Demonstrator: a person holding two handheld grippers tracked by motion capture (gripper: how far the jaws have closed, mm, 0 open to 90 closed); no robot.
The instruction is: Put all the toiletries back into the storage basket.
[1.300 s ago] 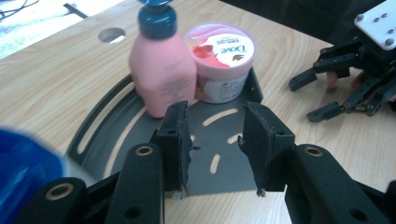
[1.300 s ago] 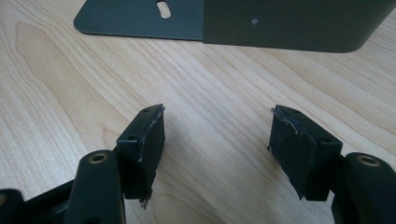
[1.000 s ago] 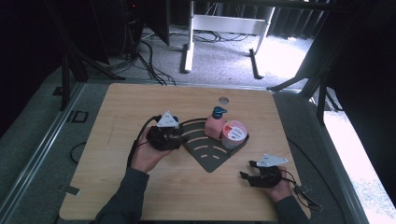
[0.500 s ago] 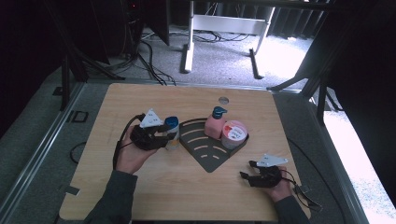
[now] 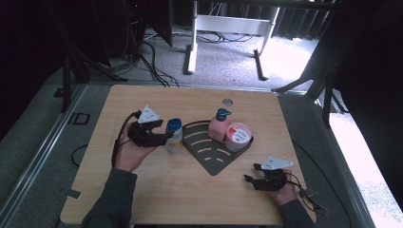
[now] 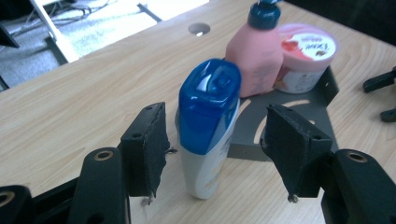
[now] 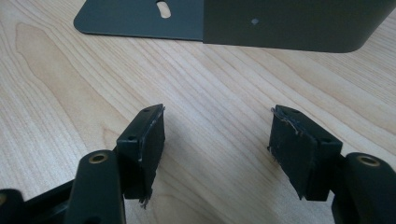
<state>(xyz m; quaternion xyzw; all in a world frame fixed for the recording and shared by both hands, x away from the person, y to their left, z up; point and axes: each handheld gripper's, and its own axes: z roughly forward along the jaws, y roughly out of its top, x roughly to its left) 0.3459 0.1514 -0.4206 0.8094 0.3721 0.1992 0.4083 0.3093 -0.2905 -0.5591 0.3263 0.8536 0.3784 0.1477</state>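
— Why is the white plastic bottle with the blue cap (image 6: pixel 208 128) standing on the wooden table (image 5: pixel 157 190), just left of the dark metal corner rack (image 5: pixel 214 161)?

— The left gripper (image 6: pixel 215 154) has just been opening; its jaws stand apart around the bottle without pressing it (a set-down, I'd judge). The right gripper (image 7: pixel 217 154) rests spread and empty.

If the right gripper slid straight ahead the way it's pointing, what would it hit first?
Most likely the dark grey tray. In the right gripper view the right gripper stands open over bare wooden table, and the tray's upright wall crosses the line ahead. Nothing lies between, though the depth is hard to judge.
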